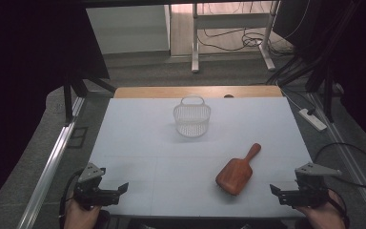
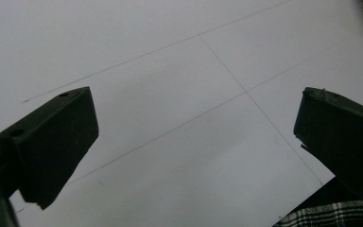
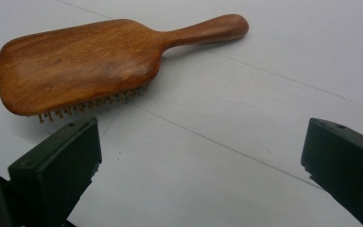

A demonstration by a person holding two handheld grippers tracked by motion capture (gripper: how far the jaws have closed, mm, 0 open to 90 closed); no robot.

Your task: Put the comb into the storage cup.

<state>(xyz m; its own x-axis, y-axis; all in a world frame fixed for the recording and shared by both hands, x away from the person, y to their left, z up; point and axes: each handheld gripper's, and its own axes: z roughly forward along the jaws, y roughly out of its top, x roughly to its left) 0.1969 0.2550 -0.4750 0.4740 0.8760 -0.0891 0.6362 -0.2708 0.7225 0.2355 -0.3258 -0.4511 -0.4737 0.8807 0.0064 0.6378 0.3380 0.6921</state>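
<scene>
Wooden hairbrush (image 1: 237, 172) lies bristles-down near desk's (image 1: 138, 143) right front corner, beside right gripper (image 1: 286, 194); basket (image 1: 191, 118) toward the back edge. Both grippers' jaws apart, left gripper (image 1: 110, 192) idle at front-left corner.

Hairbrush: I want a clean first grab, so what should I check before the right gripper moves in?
1. Right gripper open: ok, jaws wide apart.
2. Hairbrush free of clutter: ok, lies alone on the table.
3. Bristles down, wooden back up: ok.
4. Handle reachable: ok, points away toward the far right.
5. Basket upright and open: ok.
6. Left gripper out of the way: ok, open at the near left edge.
</scene>
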